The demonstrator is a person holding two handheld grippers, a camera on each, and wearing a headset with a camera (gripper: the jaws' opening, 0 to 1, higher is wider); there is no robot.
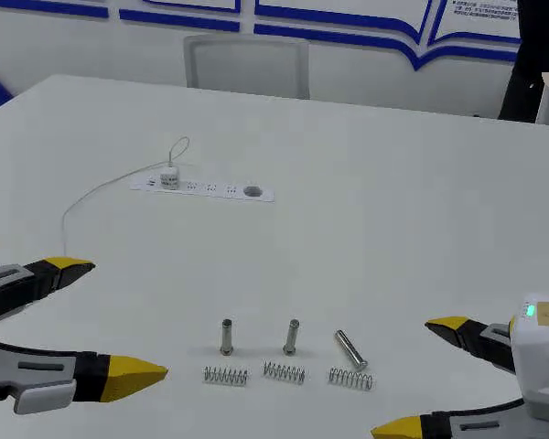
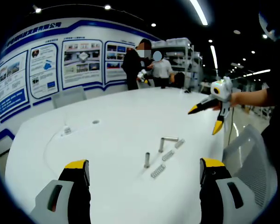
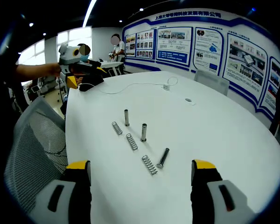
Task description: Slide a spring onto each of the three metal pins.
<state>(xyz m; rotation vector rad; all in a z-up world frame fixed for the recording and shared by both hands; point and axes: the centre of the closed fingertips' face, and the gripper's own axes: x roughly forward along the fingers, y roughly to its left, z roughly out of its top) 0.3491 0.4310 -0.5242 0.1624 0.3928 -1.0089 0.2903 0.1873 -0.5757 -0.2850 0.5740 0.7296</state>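
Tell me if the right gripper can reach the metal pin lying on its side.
Probably yes: the right gripper stands open beside the lying silver metal pin, with bare white table between; only a small coil spring lies close.

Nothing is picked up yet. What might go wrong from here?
The two upright pins stand free behind the springs; a jaw reaching for a spring might topple one. The third pin lies on its side and may roll when touched. The springs are thin and could slip from the jaws.
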